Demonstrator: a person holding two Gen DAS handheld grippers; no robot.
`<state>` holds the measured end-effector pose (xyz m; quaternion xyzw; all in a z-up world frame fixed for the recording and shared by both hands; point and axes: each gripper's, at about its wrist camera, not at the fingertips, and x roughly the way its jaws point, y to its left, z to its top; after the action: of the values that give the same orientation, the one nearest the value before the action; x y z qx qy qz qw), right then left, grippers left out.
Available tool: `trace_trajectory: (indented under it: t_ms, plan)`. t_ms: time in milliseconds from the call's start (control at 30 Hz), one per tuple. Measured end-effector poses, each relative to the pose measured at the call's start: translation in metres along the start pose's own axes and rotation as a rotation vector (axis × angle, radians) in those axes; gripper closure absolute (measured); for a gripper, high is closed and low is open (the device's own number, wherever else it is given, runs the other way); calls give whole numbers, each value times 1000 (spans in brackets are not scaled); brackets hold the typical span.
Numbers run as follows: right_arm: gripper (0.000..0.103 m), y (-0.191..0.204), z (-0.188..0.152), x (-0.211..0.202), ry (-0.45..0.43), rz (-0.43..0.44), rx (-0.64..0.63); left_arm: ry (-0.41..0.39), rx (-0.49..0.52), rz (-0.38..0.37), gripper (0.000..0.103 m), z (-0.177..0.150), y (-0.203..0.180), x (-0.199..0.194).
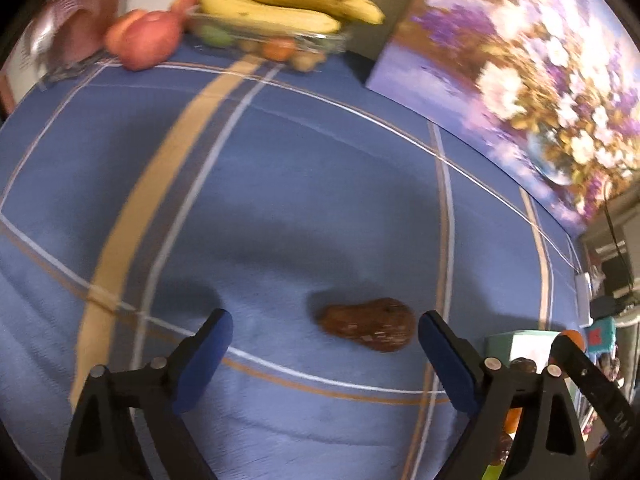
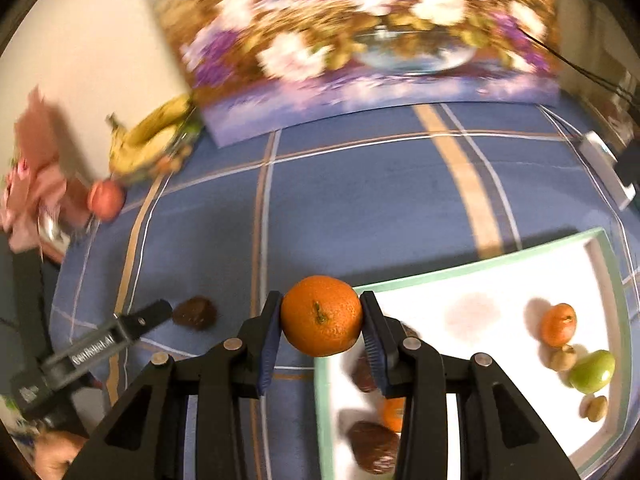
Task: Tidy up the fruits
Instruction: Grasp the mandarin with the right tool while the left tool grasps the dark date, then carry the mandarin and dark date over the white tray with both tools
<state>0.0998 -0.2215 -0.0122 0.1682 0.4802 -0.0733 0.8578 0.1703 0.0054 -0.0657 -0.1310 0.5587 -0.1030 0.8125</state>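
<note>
The right gripper [image 2: 321, 316] clamps a mandarin [image 2: 321, 315] at the white tray's [image 2: 472, 276] near-left corner — the tray lies rightward. The left gripper [image 1: 325, 330] gapes around a date [image 1: 367, 323], lying crosswise.

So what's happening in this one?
A person is sorting fruit with two handheld grippers. The right gripper is clamped on a tangerine at the edge of a white tray that already holds other fruit. The left gripper is open over the blue cloth, with a brown date-like fruit between its fingers.
</note>
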Motion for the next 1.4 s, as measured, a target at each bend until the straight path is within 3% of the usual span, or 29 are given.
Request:
trace_trajectory:
  t_ms: [300,467,600,867,1133,1400]
  plan:
    - [63,-21,-3,-2,14,25,51,-1,45,-19,23,0,-19,18]
    - [63,-21,-4,-1,19,41,55,-20,11,-33,43,3,-13,16]
    - [63,-24,-3,-4,17,47,66,2,-23,-85,43,3,-12,13]
    - [63,-36,-11,-21,5,46,88,-14,-15,-96,44,0,-24,-19]
    - [63,-54,-20,-45,-22,27,102,-69,55,-74,43,-17,-46,-60]
    - [63,-74,-39,-71,-66,5,121,-91,125,-118,43,-41,-77,-85]
